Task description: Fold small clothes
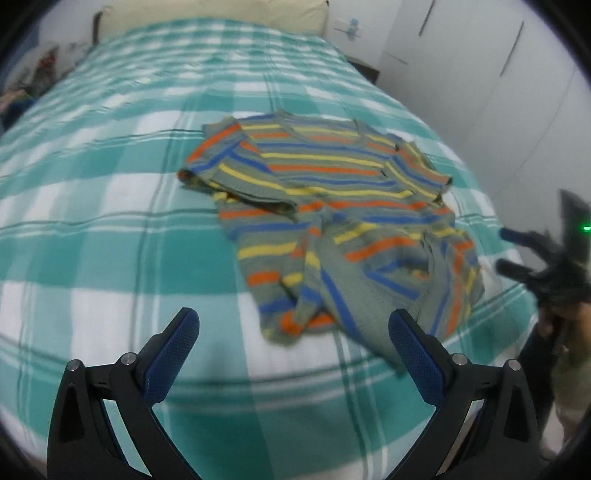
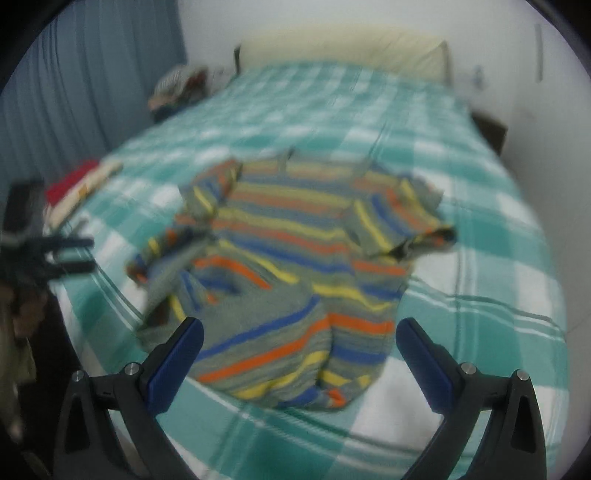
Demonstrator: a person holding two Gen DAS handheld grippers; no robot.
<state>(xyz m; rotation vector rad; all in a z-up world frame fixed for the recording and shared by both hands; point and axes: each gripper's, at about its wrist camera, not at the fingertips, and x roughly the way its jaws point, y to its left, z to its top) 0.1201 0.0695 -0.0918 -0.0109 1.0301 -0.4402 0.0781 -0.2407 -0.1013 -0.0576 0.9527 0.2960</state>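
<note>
Striped shirt point(image 2: 295, 266) rumpled on the bed point(image 1: 92, 240), collar-to-hem axis running away from both. Right hand-held gripper point(image 2: 299, 354) wide, hem just ahead, nearer. Left hand-held gripper point(image 1: 293, 341) wide, shirt ahead-right.

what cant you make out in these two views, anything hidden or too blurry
- Shirt: right wrist view is motion-blurred, so its near hem folds are unclear.
- Pile beside the bed: too small and blurred to identify.
- Right gripper in the left wrist view: smeared at the frame edge.
- Left gripper in the right wrist view: blurred too.
- Pillow: cut off by the top edge.
</note>
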